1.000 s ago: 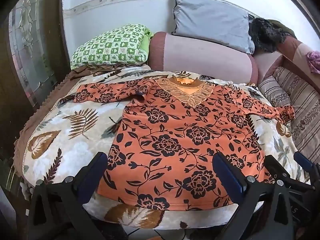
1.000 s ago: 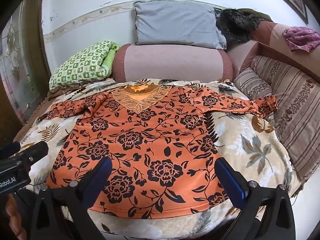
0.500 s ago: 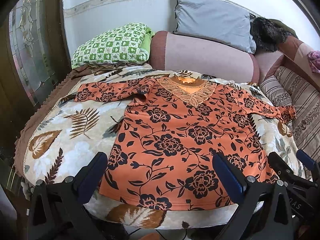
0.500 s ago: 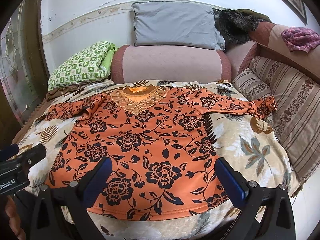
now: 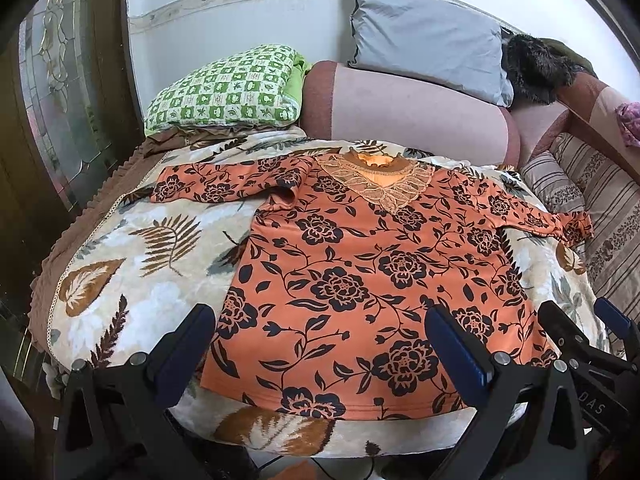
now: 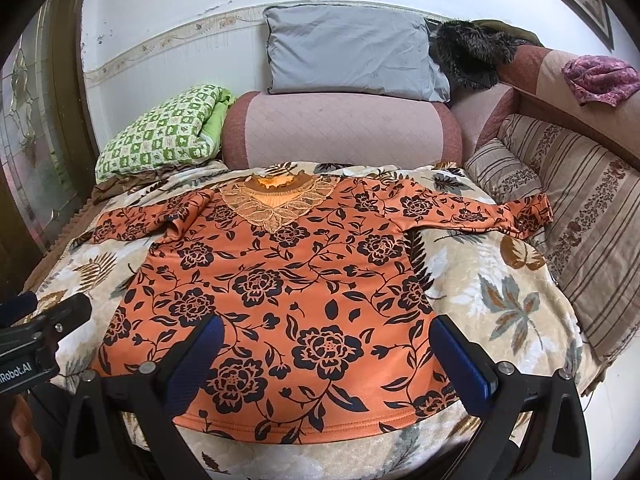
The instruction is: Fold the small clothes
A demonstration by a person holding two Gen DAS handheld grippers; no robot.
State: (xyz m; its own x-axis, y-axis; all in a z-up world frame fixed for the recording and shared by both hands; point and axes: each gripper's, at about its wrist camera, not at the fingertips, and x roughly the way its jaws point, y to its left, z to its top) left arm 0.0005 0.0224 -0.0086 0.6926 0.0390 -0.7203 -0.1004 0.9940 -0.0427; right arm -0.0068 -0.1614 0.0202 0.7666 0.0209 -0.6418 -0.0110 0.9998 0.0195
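Note:
An orange top with black flowers (image 5: 360, 280) lies flat on a leaf-print blanket (image 5: 132, 264), neck away from me, both sleeves spread out; it also shows in the right wrist view (image 6: 296, 292). My left gripper (image 5: 320, 340) is open and empty above the hem near the front edge. My right gripper (image 6: 326, 352) is open and empty above the hem too. The right gripper shows at the right of the left wrist view (image 5: 588, 340); the left gripper shows at the left of the right wrist view (image 6: 44, 320).
A green checked pillow (image 5: 224, 92), a pink bolster (image 5: 408, 116) and a grey pillow (image 5: 428, 36) lie at the back. Striped cushions (image 6: 588, 216) line the right side. A wooden door with patterned glass (image 5: 48, 92) stands at the left.
Both grippers have drawn back slightly from the top; both stay open and the garment has not moved.

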